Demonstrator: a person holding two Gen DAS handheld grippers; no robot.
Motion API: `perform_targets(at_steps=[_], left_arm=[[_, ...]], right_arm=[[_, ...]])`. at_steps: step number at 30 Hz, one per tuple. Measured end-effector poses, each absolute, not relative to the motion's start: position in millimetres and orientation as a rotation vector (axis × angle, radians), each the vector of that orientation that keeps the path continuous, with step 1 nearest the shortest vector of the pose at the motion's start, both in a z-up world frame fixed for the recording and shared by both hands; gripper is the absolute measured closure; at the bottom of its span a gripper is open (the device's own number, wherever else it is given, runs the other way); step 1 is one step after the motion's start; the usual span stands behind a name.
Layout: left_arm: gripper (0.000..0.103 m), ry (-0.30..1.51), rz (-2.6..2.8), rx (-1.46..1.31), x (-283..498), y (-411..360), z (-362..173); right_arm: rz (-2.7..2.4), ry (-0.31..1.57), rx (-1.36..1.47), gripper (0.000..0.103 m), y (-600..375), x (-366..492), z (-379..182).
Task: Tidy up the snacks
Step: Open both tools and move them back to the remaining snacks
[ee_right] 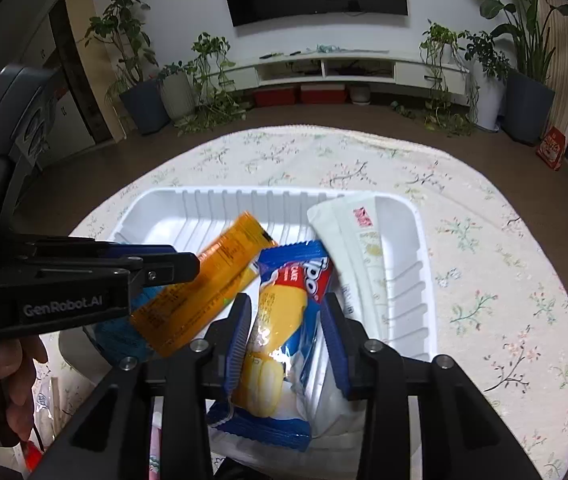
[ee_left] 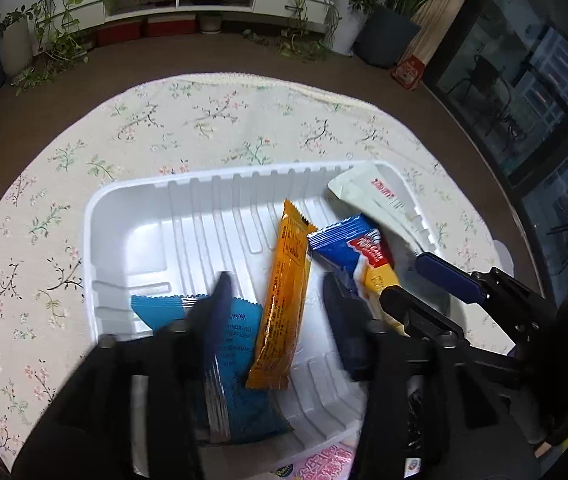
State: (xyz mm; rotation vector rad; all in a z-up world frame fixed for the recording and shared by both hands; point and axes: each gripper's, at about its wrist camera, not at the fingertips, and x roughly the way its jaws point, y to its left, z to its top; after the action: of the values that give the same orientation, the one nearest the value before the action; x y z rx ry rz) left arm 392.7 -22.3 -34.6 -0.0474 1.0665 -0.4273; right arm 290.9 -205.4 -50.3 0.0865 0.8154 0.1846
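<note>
Lying lengthwise front-to-back: orange bar (ee_left: 284, 304)

"GenRobot.AI" on the left gripper (ee_right: 156, 266); partial "ipo" on the blue snack wrapper (ee_right: 284, 320)

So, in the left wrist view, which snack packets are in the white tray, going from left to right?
Teal packet → orange packet → blue and yellow packet → white packet, all in the white tray.
</note>
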Motion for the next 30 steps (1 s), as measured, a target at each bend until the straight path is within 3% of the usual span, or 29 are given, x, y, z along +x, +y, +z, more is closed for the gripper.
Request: perform_targets(at_steps=[2, 4, 5, 6, 9, 12, 16, 25, 30], left_arm=[[0.037, 1.042, -0.44, -0.056, 386, -18, -22], [0.02, 1.023, -0.451, -0.064, 377, -12, -9], [0.007, 1.009, -0.454, -0.072, 373, -8, -4], [0.001, 0.983, -0.459, -0.081, 365, -2, 4], [0.001, 0.874, -0.458, -0.065, 334, 16, 25], [0.001, 0.727, -0.403, -0.055, 291, 37, 43], [0.001, 0.785, -0.321, -0.086, 241, 59, 42], [0.001, 0.77, -0.235, -0.216, 131, 84, 14], [0.001, 0.744, -0.237, -0.194, 81, 71, -10]], right_arm=[[0.184, 0.789, 0.102, 0.05, -209, 287, -44], [0.183, 0.758, 0.124, 0.043, -215, 285, -36], [0.188, 0.736, 0.144, 0.035, -219, 282, -31], [0.196, 0.713, 0.165, 0.027, -223, 279, -25], [0.21, 0.605, 0.214, 0.012, -234, 264, -5], [0.211, 0.486, 0.238, 0.005, -244, 244, 18], [0.199, 0.408, 0.259, 0.004, -258, 218, 35], [0.116, 0.421, 0.307, 0.004, -272, 150, 26], [0.077, 0.518, 0.335, 0.015, -266, 96, -8]])
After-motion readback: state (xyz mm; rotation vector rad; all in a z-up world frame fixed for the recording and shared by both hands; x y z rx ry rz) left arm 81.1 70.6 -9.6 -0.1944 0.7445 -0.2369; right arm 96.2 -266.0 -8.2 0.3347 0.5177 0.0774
